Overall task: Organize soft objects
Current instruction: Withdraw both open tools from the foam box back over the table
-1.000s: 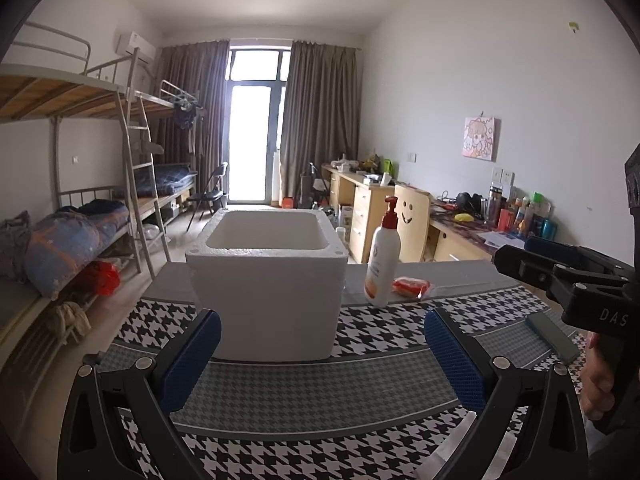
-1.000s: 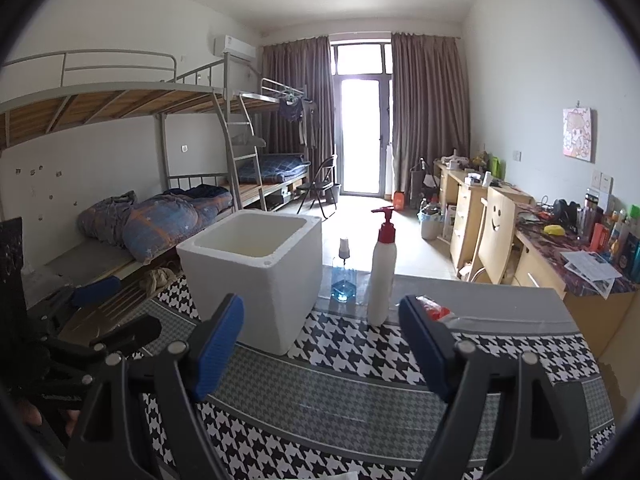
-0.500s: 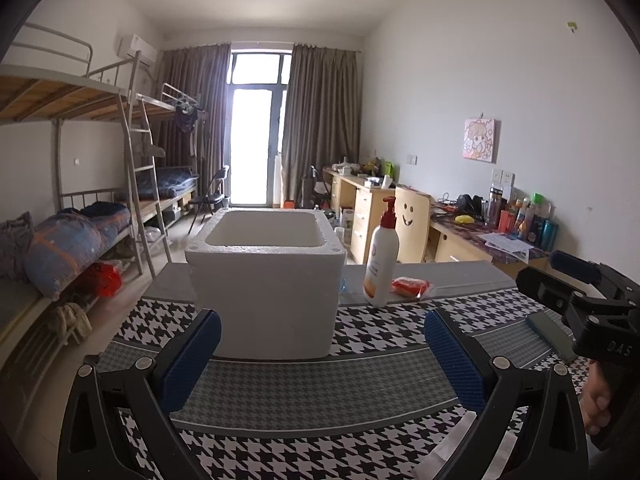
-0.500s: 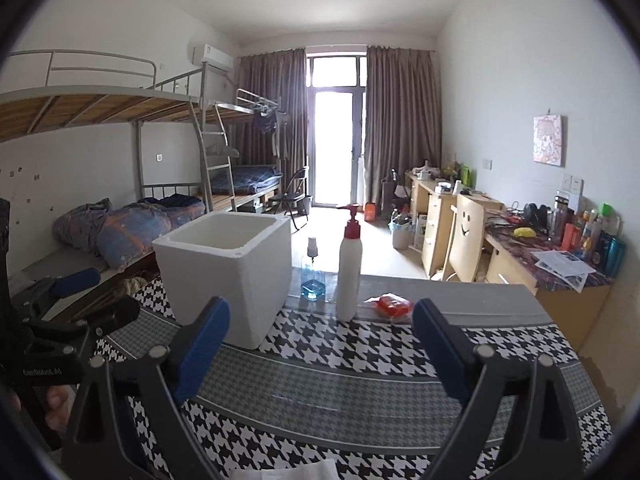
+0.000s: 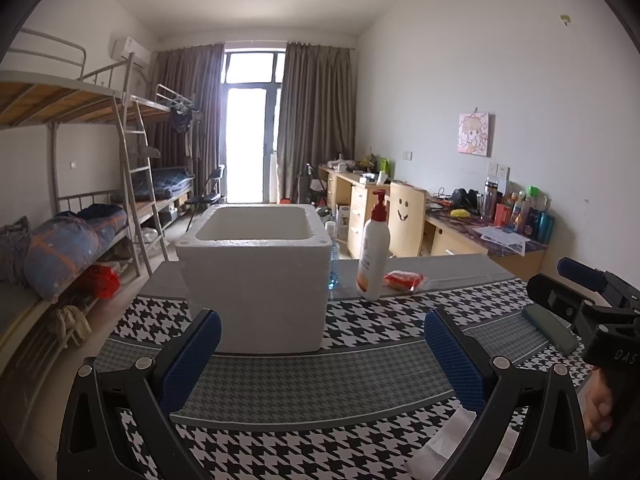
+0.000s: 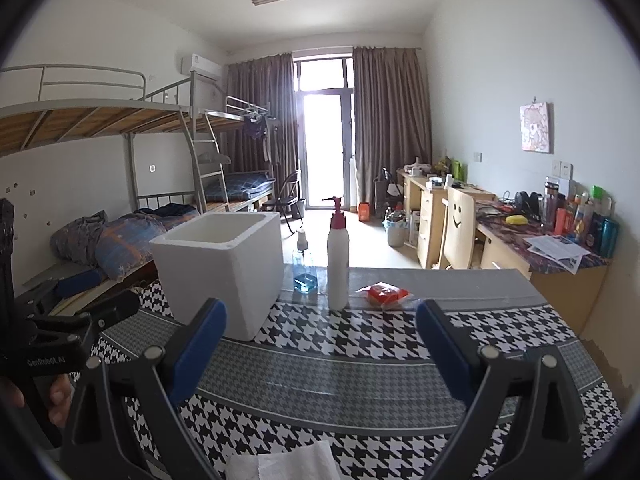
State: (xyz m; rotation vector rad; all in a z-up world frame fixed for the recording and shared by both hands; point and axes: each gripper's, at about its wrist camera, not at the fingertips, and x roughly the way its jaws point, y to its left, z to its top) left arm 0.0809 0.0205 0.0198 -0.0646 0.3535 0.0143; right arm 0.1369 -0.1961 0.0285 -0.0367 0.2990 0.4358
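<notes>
A white foam box (image 5: 256, 276) stands open-topped on the houndstooth tablecloth (image 5: 320, 384). To its right stands a white pump bottle (image 5: 373, 256) with a red pump, and beside that lies a soft red packet (image 5: 404, 280) in clear wrap. My left gripper (image 5: 320, 344) is open and empty, short of the box. My right gripper (image 6: 320, 336) is open wide with nothing between its blue pads (image 6: 200, 340); the foam box (image 6: 224, 264), the pump bottle (image 6: 338, 264) and the red packet (image 6: 384, 294) lie beyond it. A white tissue (image 6: 288, 462) lies at the near edge.
A small bottle of blue liquid (image 6: 304, 268) stands behind the box and the pump bottle. A dark green block (image 5: 552, 328) lies on the cloth at the right, under the right gripper's fingers (image 5: 576, 280). Bunk beds are left, cluttered desks right.
My right gripper's jaws have spread wider, and its view has swung so the red packet now shows between them. In the left view it has slid slightly right and down. The left gripper is still.
</notes>
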